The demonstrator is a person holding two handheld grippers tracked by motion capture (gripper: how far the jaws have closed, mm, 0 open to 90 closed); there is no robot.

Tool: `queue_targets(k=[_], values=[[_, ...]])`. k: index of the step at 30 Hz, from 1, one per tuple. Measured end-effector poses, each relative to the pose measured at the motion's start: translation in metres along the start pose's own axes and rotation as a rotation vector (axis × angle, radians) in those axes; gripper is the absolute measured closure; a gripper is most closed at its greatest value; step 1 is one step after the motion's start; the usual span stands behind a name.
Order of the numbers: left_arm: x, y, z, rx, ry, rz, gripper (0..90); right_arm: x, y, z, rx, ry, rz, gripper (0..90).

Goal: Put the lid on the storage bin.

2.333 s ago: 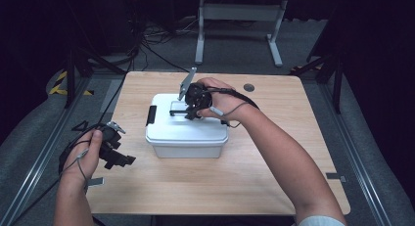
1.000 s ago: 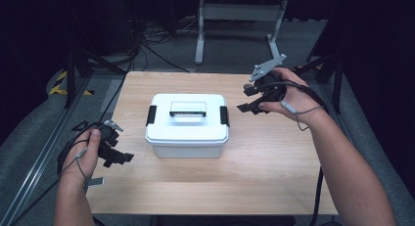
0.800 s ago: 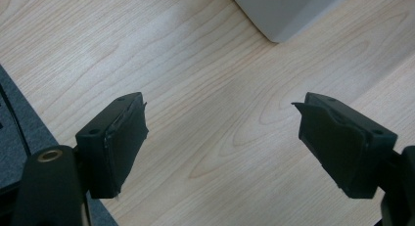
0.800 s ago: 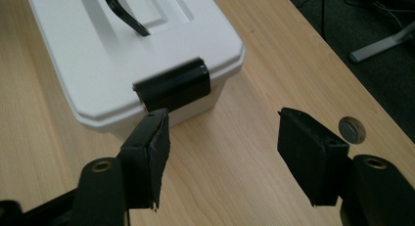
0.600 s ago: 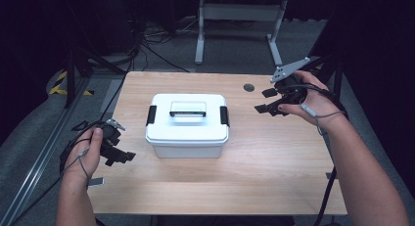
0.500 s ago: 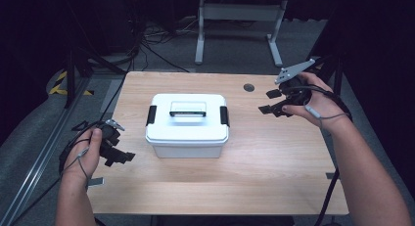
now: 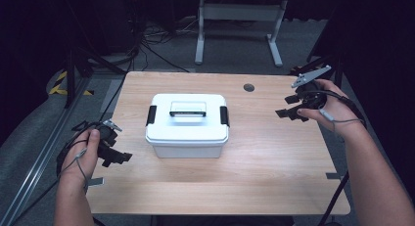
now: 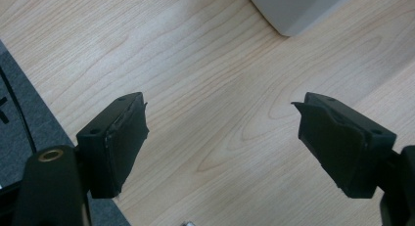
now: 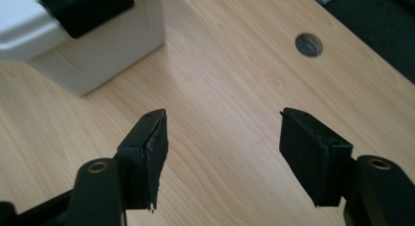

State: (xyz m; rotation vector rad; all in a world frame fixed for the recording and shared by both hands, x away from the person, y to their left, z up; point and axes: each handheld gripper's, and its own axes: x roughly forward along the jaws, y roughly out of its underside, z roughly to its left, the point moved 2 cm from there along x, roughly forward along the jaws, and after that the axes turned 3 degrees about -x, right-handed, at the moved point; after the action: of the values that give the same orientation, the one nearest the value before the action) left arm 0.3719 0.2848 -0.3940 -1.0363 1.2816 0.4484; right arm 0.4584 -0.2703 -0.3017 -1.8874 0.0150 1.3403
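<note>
White lidded box (image 7: pixel 187 124) sits mid-desk (image 7: pixel 274 157), latches and handle down. Left tool (image 7: pixel 113 146) at the desk's left edge, jaws spread, empty. Right tool (image 7: pixel 288 107) near the right edge, jaws apart, empty, clear of box.

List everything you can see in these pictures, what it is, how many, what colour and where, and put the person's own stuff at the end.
Table: one, light wood, centre of the high view.
Storage box: one, white, lid on, middle of the table.
Latches: two, black, one on each short side of the box.
Handle: one, black and white, flat on the lid.
Cable hole: one, dark, round, far side of the table.
Stand: one, grey metal, on the floor behind the table.
Cables: several, black, on the floor at far left.
Left gripper: one, black, jaws apart, at the table's left edge.
Right gripper: one, black, jaws apart, over the table's right side.
</note>
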Motion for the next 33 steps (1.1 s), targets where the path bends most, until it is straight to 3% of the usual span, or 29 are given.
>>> queue_targets(k=[3,5,10,12,17,23,25,33], values=[[0.001,0.0,0.001,-0.003,-0.005,0.002,18.7,0.009,0.016,-0.001,0.01,0.029,0.058,35.5],[0.001,0.0,0.001,-0.006,-0.001,0.004,18.8,0.016,0.026,-0.001,0.024,0.014,0.062,35.6],[0.003,-0.001,0.001,0.002,0.001,0.008,18.8,0.029,0.044,-0.004,0.04,0.008,0.037,35.8],[0.005,-0.001,0.001,-0.004,0.003,0.013,18.9,0.042,0.057,-0.004,0.058,-0.014,0.018,35.9],[0.004,-0.002,0.001,-0.001,-0.002,0.005,19.1,0.057,0.071,-0.004,0.069,-0.015,0.025,36.3],[0.004,-0.003,-0.001,-0.004,0.001,0.006,19.1,0.073,0.086,0.0,0.135,-0.029,-0.024,38.9],[0.005,-0.003,-0.001,0.002,0.005,0.011,19.2,0.08,0.088,0.002,0.11,-0.035,0.033,38.6],[0.007,-0.003,-0.001,0.003,0.009,0.016,19.0,0.091,0.095,0.006,0.119,-0.035,0.084,37.6]])
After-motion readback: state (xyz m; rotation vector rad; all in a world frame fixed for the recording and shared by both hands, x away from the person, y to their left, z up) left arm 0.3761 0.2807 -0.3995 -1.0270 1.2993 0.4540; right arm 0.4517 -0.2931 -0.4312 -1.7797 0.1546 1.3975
